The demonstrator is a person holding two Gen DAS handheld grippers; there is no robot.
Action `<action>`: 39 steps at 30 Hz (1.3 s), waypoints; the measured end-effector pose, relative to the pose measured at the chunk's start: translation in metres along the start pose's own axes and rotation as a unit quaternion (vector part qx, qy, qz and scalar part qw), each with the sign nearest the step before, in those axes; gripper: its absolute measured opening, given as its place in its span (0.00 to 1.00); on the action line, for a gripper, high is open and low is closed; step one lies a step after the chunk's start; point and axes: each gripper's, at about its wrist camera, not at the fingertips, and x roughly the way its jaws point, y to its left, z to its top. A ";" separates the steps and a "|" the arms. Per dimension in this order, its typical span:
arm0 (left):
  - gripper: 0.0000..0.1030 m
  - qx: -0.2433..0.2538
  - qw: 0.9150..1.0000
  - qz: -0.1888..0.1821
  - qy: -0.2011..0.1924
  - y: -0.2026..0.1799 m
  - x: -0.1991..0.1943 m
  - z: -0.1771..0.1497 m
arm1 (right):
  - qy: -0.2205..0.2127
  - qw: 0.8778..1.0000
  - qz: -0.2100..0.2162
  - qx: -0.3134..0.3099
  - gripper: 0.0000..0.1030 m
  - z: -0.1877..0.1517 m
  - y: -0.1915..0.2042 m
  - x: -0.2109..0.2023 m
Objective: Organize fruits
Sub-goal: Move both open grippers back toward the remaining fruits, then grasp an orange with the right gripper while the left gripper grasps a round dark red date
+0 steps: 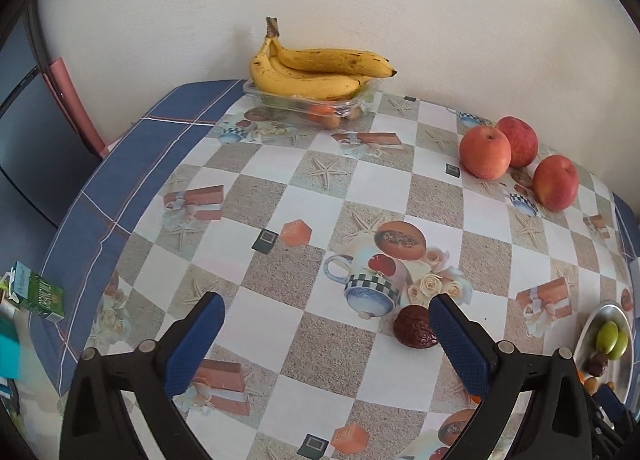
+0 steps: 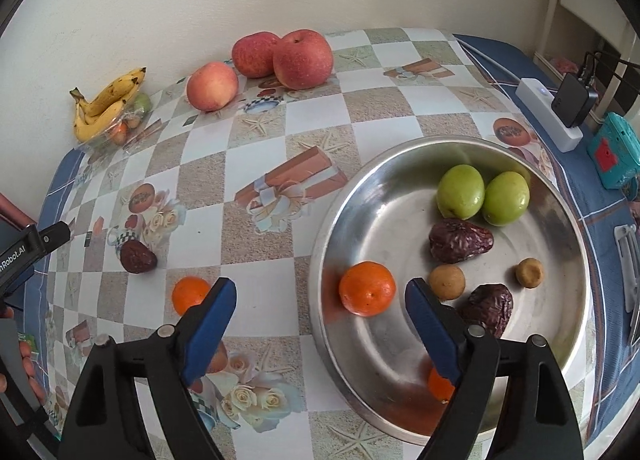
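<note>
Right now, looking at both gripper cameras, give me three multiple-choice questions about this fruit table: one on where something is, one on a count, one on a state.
1. Where do the bananas lie?
A. in the steel bowl
B. on the clear plastic tray by the wall
C. on the bare tablecloth

2. How many green fruits are in the steel bowl?
A. one
B. two
C. four

3. How is the right gripper?
A. open, holding nothing
B. shut on a tangerine
C. shut on an apple

Answers:
1. B: the bananas rest on the clear plastic tray at the table's far edge by the wall.
2. B: two green fruits sit side by side in the steel bowl.
3. A: its jaws stand wide apart, and the tangerine lies loose in the bowl beyond them.
</note>
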 end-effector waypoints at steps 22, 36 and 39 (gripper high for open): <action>1.00 0.010 0.995 -0.071 0.076 -0.013 0.044 -0.001 | 0.026 0.993 0.051 -0.099 0.84 -0.003 0.083 0.028; 0.98 -0.008 0.986 -0.117 0.122 -0.023 0.075 -0.010 | 0.070 0.990 0.032 -0.119 0.84 -0.015 0.093 0.067; 0.84 -0.005 0.984 -0.132 0.123 -0.027 0.075 -0.011 | 0.071 0.990 0.035 -0.121 0.84 -0.017 0.094 0.067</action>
